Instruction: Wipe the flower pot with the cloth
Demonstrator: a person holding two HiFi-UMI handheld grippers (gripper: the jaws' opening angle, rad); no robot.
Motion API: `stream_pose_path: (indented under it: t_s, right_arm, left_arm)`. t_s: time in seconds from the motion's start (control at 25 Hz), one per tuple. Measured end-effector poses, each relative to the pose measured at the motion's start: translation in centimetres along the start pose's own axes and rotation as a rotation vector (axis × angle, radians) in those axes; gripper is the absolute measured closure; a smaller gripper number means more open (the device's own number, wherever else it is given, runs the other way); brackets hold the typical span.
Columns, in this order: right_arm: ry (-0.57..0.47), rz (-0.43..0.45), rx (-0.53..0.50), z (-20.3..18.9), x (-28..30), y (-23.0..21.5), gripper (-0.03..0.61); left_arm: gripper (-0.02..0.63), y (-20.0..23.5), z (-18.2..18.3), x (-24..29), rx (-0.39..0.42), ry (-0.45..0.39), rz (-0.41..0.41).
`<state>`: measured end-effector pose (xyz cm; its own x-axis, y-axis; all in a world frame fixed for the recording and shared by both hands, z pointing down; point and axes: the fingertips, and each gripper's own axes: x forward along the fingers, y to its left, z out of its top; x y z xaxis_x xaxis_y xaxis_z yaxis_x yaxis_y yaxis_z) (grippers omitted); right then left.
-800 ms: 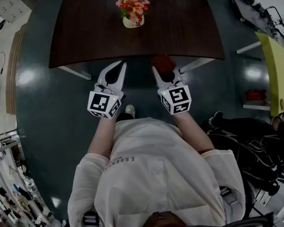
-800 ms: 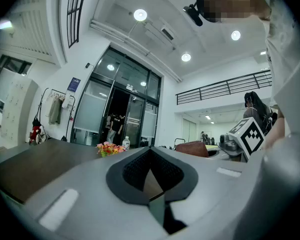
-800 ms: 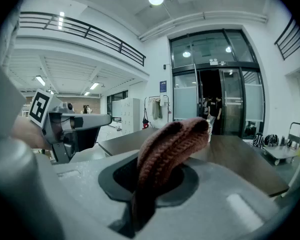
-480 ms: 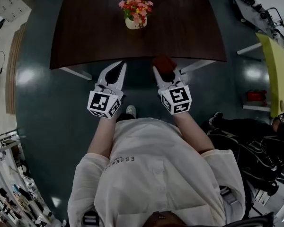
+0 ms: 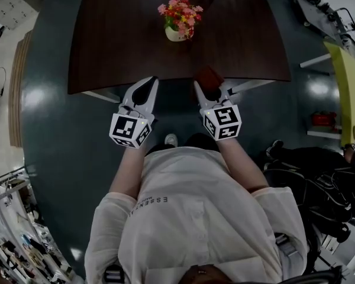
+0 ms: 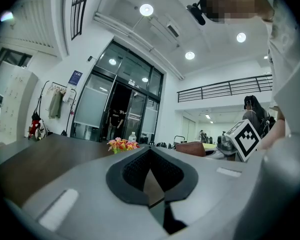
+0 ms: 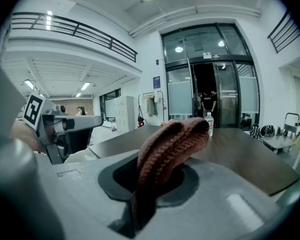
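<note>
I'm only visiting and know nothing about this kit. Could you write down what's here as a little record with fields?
who: a person in a white top, holding a gripper in each hand
left gripper: jaws together, nothing between them
right gripper: jaws closed on the cloth, reddish-brown and knitted
table: dark wood, in front of both grippers
flower pot: pale, filled with pink and orange flowers, standing on the table beyond both grippers, untouched
bottle: at the table's far edge
wiping: not yet begun
</note>
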<state>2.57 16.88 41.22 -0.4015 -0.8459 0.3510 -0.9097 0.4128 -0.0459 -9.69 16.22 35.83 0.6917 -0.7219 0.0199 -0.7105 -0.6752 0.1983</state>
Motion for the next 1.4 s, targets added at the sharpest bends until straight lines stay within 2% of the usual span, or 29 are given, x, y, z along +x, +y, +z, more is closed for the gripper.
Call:
stream_pose_path:
  t_s: [0.16,0.4,0.72,0.92,1.04,1.2,1.4]
  right_arm:
    - [0.023,-0.019,0.013,-0.5,1.8,-0.9,0.528]
    - [0.1,-0.029,0.037,-1.5,7.0,-7.6,0.528]
    - [0.225,0.037,0.04,-2.5,15.8,-14.2,0.528]
    - [0.3,0.151,0.044,-4.6,20.4,-15.0,0.527]
    - [0.331,0.226,0.041,-5.3,21.9,-14.3,0.526]
    - [0.365,0.364,0.029,-5.9,22.8,-11.6,0.526]
    - [0.392,0.564,-0.018,-6.4,23.0,-7.5,0.526]
  left_arm:
    - [0.598,2.2,-0.2,0.6,-0.011,0.007,0.009]
    - [0.598,4.6,-1.2,6.6,-0.031,0.025,0.027]
    - [0.598,9.3,-3.0,15.6,-0.083,0.127,0.028]
    - [0.598,12.3,-4.4,20.6,-0.094,0.132,0.039]
    - [0.598,13.2,-6.2,22.8,-0.078,0.181,0.023]
    - [0.598,13.8,-9.6,24.9,-0.081,0.261,-0.004]
    - [0.598,13.5,-11.5,26.5,-0.093,0.322,-0.052]
